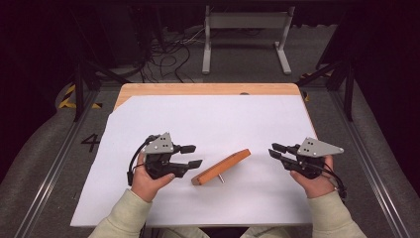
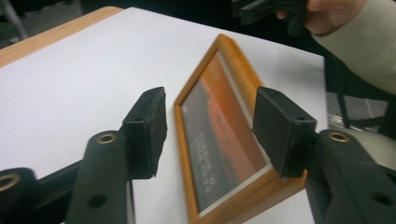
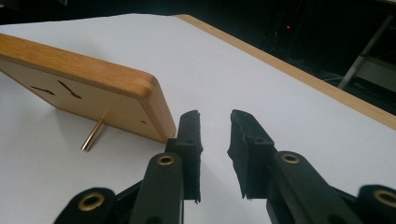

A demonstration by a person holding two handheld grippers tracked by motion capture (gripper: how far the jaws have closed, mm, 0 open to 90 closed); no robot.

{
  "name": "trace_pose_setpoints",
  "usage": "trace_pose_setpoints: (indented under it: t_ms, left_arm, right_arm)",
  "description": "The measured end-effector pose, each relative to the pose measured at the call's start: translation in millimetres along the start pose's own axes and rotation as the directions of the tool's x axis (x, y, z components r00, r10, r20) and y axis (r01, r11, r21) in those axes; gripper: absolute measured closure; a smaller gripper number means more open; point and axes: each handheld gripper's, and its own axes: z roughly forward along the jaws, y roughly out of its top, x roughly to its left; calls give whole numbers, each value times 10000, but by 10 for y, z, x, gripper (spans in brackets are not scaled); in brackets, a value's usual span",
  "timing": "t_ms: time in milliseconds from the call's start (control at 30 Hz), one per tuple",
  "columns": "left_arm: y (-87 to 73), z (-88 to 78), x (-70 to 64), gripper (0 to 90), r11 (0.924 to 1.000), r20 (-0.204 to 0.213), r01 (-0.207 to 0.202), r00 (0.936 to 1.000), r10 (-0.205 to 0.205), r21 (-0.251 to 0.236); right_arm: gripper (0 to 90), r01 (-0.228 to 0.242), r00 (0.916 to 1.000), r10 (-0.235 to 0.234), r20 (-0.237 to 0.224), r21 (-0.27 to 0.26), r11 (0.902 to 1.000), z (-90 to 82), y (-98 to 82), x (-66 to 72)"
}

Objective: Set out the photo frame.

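Observation:
A wooden picture frame (image 1: pixel 221 166) stands tilted on the white sheet between my hands, propped on a brass peg (image 3: pixel 93 133). Its glazed front (image 2: pixel 219 140) faces my left gripper and its plain back (image 3: pixel 79 70) faces my right gripper. My left gripper (image 1: pixel 194 155) is a short way left of the frame and apart from it. It is open, with the frame lying beyond the wide gap between its pads (image 2: pixel 212 112). My right gripper (image 1: pixel 272 150) hangs to the right of the frame's far end. Its pads (image 3: pixel 215 121) stand a narrow gap apart with nothing between them.
The white sheet (image 1: pixel 213 119) covers most of a wooden table (image 1: pixel 208 89), whose bare edge runs along the back. Beyond the table a white metal stand (image 1: pixel 245 29) and loose cables (image 1: pixel 168 54) lie on the floor. Black rails flank both sides.

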Motion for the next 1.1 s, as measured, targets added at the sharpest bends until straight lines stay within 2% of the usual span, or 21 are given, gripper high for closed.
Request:
trace_pose_setpoints:
  t_ms: [33,100,267,567,733,867,967,1000,1100]
  left_arm:
    - [-18,-4,14,510,10000,-94,12,10000,-12,31]
    - [-69,-15,57,572,9999,-279,32,9996,-27,170]
    - [-158,-23,108,618,9994,-685,-70,9976,94,352]
    - [-310,14,196,633,9972,-795,247,9967,-190,712]
    - [-394,80,226,666,9946,-660,462,9970,-401,933]
    - [-480,210,232,694,9856,-747,550,9963,-435,1600]
    - [-520,247,246,800,9781,-643,640,9966,-522,1979]
    - [-520,247,246,856,9781,-643,640,9966,-522,1979]
    - [-534,257,257,898,9743,-564,715,9966,-608,2134]
  right_arm:
    - [741,-11,10000,11,-19,45,10000,4,-1,3]
    - [743,51,10000,-51,-3,102,9999,9,-2,5]
    - [745,29,10000,-29,-40,214,9998,25,-5,12]
    - [753,-51,9997,60,-244,388,9992,43,-12,33]
    - [746,-127,9987,151,-483,496,9987,65,-11,46]
    - [745,-174,9983,201,-540,501,9986,68,-10,41]
    - [745,-181,9983,208,-553,490,9986,65,-9,40]
    - [745,-181,9983,208,-553,490,9986,65,-9,40]
    - [745,-181,9982,208,-561,489,9986,65,-10,40]
